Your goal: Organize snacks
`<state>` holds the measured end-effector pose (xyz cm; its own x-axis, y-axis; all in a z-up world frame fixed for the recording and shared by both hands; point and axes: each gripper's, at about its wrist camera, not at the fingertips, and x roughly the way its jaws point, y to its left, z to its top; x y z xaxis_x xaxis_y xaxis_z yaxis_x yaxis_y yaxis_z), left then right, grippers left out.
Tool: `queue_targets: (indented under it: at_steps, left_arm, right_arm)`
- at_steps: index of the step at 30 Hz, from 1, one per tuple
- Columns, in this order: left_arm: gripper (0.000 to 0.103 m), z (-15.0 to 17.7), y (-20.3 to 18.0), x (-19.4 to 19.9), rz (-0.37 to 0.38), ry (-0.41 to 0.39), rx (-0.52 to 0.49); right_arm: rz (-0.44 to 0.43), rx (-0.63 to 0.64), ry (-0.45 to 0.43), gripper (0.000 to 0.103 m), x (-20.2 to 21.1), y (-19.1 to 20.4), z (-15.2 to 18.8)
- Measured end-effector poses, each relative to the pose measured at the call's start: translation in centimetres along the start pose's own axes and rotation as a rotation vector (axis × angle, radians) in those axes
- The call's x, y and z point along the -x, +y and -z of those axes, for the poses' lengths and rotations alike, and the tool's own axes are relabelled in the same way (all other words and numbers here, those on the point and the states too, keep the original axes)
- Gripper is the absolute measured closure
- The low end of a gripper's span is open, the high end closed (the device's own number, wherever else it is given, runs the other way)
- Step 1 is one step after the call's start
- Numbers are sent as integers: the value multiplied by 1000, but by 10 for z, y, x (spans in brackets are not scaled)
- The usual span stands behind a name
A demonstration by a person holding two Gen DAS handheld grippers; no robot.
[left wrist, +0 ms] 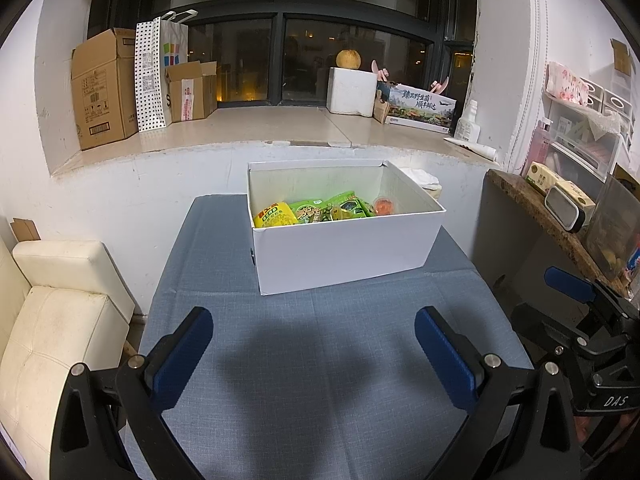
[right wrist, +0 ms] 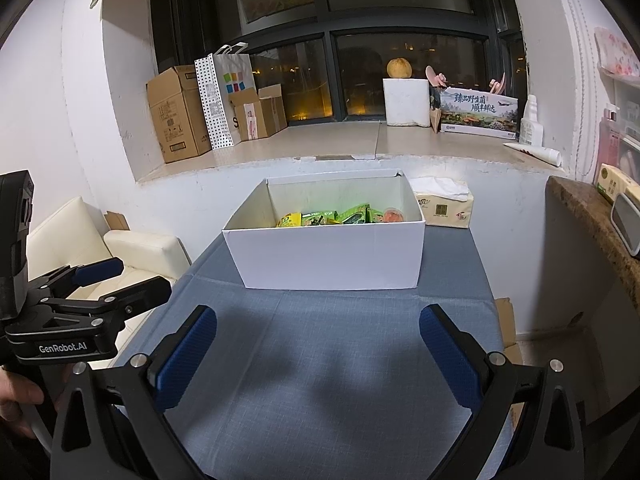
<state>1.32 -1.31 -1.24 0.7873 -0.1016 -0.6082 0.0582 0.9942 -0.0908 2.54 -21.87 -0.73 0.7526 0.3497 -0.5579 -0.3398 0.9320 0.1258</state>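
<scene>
Mostly soft, light stuff: snack packets [left wrist: 316, 212] piled in white cardboard box [left wrist: 344, 256], mid-table on blue cloth [left wrist: 312, 360], well ahead of both tools. Yellow bag [left wrist: 276, 216] at left end, green packs [left wrist: 344, 206] in middle, small orange-lidded cup [left wrist: 385, 205] at right end. Film bags prob. slippery, crinkly, contents crushable, so best pinched by a top seam or a corner, light squeeze only. Cup prob. stiffer, better taken across its rim or sides. Box itself thin card, empty-ish, likely to slide on cloth if nudged; walls tall enough to force a reach from above, not from the front. Left gripper [left wrist: 314, 356] spread wide, nothing between pads, touching nothing, hanging over bare cloth short of box front wall. Right gripper [right wrist: 318, 356] same: wide apart, empty, clear of cloth and box. Each tool visible at edge of the other's view, side by side, near but apart. Tissue pack [right wrist: 442, 204] just behind box on right, not part of job. Can't tell how many packets lie under the top layer.
</scene>
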Motion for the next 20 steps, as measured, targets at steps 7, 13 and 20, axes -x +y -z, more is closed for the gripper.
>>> queue_targets:
  at_steps: [7,13,20]
  left_arm:
    - [0,0,0,0,-1,2,-1]
    - [0,1,0,0,-3,4,-2]
    - [0,1,1,0,11,-5,4]
  right_arm:
    - [0,0,3,0,0,1,0]
    - [-4,0,1,0,0,1,0]
    - [-3,0,1,0,0,1,0]
